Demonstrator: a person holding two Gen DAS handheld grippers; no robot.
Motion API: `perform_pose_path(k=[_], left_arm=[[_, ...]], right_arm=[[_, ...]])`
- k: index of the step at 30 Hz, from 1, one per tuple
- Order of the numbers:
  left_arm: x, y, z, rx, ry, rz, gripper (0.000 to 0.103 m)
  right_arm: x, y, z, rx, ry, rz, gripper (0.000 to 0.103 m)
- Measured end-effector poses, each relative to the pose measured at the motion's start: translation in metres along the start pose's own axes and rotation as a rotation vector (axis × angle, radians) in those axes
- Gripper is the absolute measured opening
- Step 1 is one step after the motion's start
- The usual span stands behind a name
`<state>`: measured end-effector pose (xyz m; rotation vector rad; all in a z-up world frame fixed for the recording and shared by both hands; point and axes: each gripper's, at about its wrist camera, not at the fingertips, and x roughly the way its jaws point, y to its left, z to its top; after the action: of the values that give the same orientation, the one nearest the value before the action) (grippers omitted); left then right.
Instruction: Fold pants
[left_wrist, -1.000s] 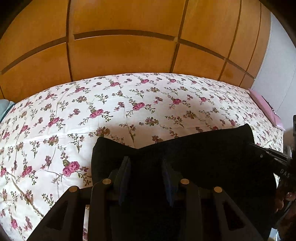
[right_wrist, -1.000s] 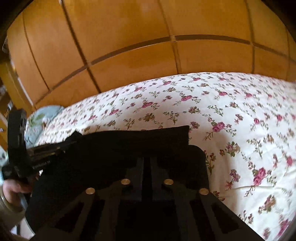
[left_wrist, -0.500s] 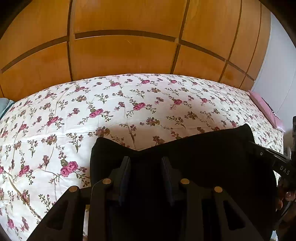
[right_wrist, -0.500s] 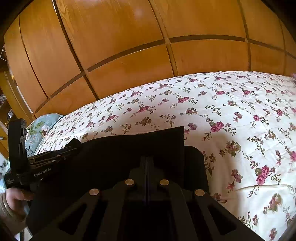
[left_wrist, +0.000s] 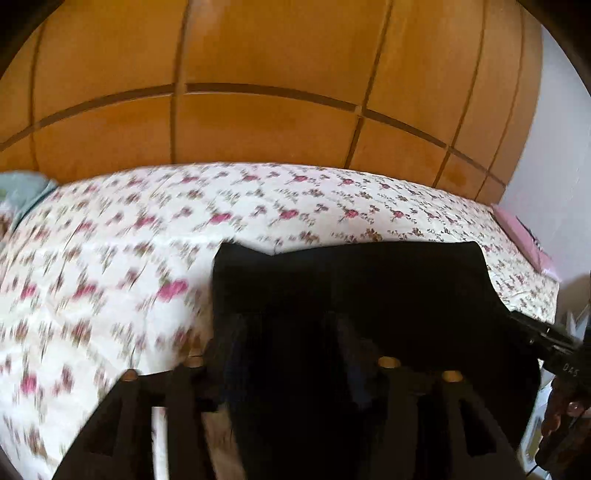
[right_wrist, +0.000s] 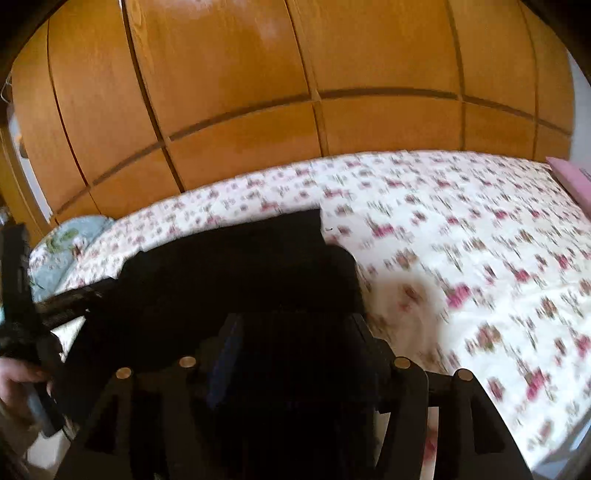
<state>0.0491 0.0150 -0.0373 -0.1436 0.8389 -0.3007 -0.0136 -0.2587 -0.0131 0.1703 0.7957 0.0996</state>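
Note:
The black pants (left_wrist: 362, 295) hang between my two grippers above the near edge of the flowered bed (left_wrist: 147, 236). My left gripper (left_wrist: 291, 332) has its fingers spread, with black cloth lying over and between them; the dark cloth hides the tips. My right gripper (right_wrist: 291, 332) is also among black cloth (right_wrist: 236, 266), its fingers apart now. Each gripper shows in the other's view, the right one at the far right (left_wrist: 546, 343), the left one at the far left (right_wrist: 44, 306).
A wooden panelled wardrobe (left_wrist: 258, 122) stands behind the bed. A pink flat item (left_wrist: 521, 236) lies at the bed's right edge, a light blue pillow (right_wrist: 70, 236) at its left end. Flowered quilt (right_wrist: 480, 258) spreads beyond the pants.
Both grippers have swung upward and forward with the pants, and the views are blurred by motion. The right gripper's fingers, shut together earlier, now stand apart.

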Motion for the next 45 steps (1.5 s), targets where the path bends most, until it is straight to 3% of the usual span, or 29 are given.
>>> perform_pose_path(k=[5,8,9,10,13,14,16,18,25,30,34,40,45], left_arm=[[-0.02,0.03,-0.031,-0.211,0.021,-0.145,0.066],[-0.025,0.039,-0.045,-0.305,0.046,-0.211,0.067],[-0.028,0.039,-0.047,-0.317,0.049,-0.225,0.067],[-0.03,0.039,-0.049,-0.316,0.049,-0.238,0.067],[-0.033,0.036,-0.055,-0.276,0.041,-0.256,0.068],[-0.032,0.038,-0.057,-0.282,0.045,-0.27,0.069],[-0.029,0.046,-0.06,-0.33,0.07,-0.318,0.069],[-0.023,0.055,-0.06,-0.371,0.104,-0.376,0.07],[-0.008,0.071,-0.062,-0.425,0.195,-0.54,0.07],[-0.006,0.066,-0.061,-0.371,0.23,-0.57,0.07],[-0.004,0.061,-0.061,-0.369,0.244,-0.584,0.071],[0.009,0.038,-0.052,-0.3,0.274,-0.588,0.078],[0.006,0.045,-0.057,-0.325,0.284,-0.649,0.07]], right_arm=[[-0.019,-0.017,-0.018,0.069,0.036,0.089,0.058],[-0.021,-0.018,-0.025,0.06,0.047,0.089,0.041],[-0.021,-0.018,-0.024,0.061,0.046,0.086,0.024],[-0.023,-0.019,-0.022,0.073,0.036,0.067,0.017],[-0.02,-0.025,-0.02,0.114,0.051,0.081,0.014],[-0.019,-0.025,-0.021,0.111,0.053,0.084,0.016],[-0.019,-0.027,-0.022,0.117,0.044,0.077,0.03],[-0.022,-0.031,-0.024,0.152,0.043,0.051,0.066],[-0.02,-0.056,-0.035,0.273,0.087,0.194,0.067],[-0.006,-0.071,-0.045,0.397,0.159,0.335,0.07],[0.001,-0.073,-0.049,0.43,0.17,0.396,0.071],[0.012,-0.058,-0.041,0.372,0.181,0.383,0.073],[0.008,-0.064,-0.046,0.35,0.191,0.412,0.07]])
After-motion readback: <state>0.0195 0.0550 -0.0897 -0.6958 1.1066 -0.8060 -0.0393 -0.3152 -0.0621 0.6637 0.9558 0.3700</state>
